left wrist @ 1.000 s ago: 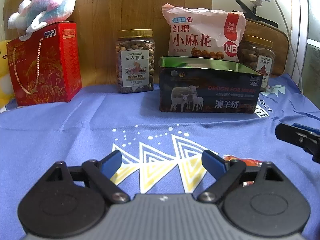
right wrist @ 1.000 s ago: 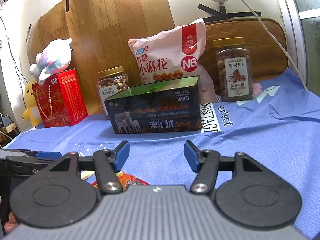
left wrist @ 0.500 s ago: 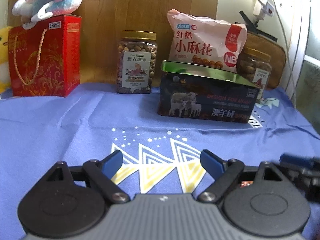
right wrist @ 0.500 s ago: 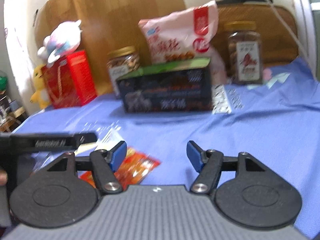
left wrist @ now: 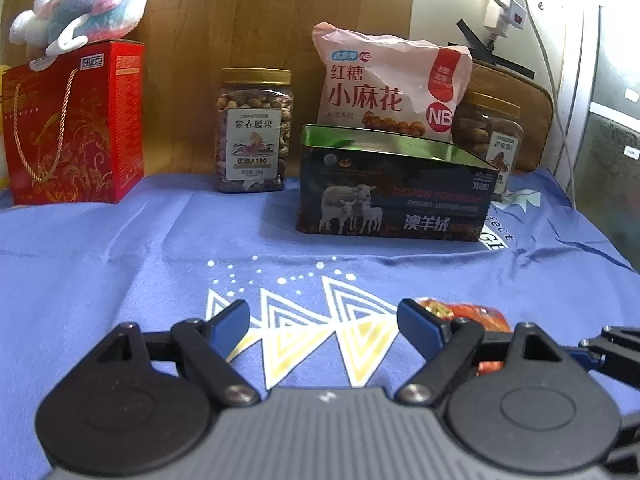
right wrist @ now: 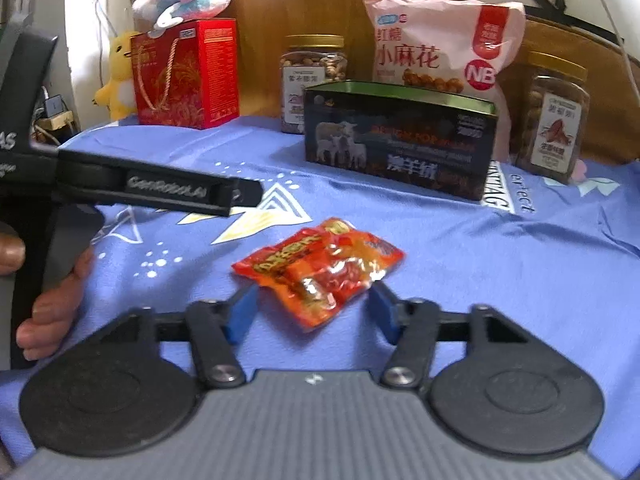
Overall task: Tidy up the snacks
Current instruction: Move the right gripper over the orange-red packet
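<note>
Presently right claw [right wrist: 312,312] wide open, empty, astride snack packet [right wrist: 320,268]; to be closed squarely mid-pkt. Left claw [left wrist: 324,324] open, idle.

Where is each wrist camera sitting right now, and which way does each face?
Left wrist: on the left gripper, low over the blue cloth, facing the tin box; own open fingers show.
Right wrist: on the right gripper, facing the back wall; open fingers flank the orange snack packet; the person's left hand shows.
Shared: tin box, packet, pink snack bag, red gift box.
</note>
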The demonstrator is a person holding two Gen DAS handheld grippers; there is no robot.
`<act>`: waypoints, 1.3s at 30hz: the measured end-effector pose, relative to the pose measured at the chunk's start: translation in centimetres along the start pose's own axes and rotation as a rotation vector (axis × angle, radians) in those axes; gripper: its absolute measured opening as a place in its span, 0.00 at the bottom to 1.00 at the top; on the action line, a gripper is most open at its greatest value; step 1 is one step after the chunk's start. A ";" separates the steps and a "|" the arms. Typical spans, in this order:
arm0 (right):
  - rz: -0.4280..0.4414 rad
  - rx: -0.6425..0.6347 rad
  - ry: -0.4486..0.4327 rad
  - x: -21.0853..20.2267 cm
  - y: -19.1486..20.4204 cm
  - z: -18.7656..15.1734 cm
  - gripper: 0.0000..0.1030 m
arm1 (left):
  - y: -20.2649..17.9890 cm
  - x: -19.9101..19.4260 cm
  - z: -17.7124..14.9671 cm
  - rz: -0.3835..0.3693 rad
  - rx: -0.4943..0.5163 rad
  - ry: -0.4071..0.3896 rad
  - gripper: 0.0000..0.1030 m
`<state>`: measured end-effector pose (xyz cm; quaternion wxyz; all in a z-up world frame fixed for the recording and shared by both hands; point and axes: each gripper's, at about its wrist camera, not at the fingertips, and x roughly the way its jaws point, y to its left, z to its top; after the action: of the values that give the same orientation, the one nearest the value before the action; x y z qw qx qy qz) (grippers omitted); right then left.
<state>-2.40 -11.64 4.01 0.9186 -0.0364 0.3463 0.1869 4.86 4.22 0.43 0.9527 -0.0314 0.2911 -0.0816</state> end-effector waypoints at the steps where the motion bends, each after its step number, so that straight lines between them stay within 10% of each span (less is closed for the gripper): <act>1: -0.001 0.011 -0.002 0.0 -0.4 0.0 0.57 | -0.1 0.1 0.0 0.003 0.004 0.003 0.81; 18: 0.021 0.047 -0.015 -0.3 -1.1 -0.3 0.64 | -0.4 0.6 0.0 0.030 0.013 0.038 0.81; 23: -0.102 0.045 -0.026 -0.3 -1.8 -0.2 0.64 | -0.3 0.7 0.0 0.030 0.012 0.042 0.81; 39: 0.033 0.145 0.022 1.4 -2.8 1.4 0.78 | -0.3 1.1 0.1 0.035 0.012 0.070 0.82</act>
<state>0.41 -13.50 3.97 0.9117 0.0337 0.3697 0.1760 5.79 3.73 -0.12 0.9434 -0.0176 0.3241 -0.0675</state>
